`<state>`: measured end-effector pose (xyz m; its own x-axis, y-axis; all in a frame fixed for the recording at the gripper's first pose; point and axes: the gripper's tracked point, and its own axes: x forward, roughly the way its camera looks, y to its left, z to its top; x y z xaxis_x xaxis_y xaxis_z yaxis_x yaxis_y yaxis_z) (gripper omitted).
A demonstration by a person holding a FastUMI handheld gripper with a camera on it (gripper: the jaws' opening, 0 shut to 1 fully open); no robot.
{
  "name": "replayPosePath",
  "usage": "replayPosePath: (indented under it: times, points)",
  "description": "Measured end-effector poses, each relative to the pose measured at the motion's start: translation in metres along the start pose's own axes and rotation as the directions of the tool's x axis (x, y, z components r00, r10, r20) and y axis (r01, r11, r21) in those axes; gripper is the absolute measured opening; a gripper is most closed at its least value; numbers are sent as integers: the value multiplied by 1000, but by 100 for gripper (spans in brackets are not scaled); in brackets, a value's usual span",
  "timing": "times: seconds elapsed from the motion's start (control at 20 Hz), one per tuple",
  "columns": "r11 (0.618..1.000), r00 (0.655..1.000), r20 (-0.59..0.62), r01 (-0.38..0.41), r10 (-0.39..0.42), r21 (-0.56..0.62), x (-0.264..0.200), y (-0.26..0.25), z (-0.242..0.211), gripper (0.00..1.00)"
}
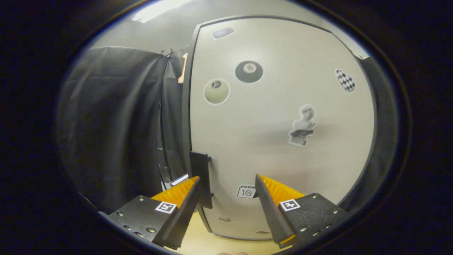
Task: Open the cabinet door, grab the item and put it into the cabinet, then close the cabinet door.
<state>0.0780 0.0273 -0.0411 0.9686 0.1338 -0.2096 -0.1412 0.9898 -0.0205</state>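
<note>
The gripper (226, 193) is facing the closed door (283, 117), jaws wide; the upright handle (201, 177) is lying just inside the left jaw.

1. Gripper (226, 198) fingers spread wide apart, nothing between the tips.
2. Both fingers level, pointing fwd, tips at equal height.
3. Left finger (180, 209) tip prob. not touching anything; fisheye view too warped to tell.
</note>
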Motion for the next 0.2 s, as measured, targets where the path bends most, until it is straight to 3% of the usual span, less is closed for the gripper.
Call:
replayPosePath:
  times: [0.2]
  points:
    - [997, 994, 76, 75, -74, -5, -27, -26, 31, 90]
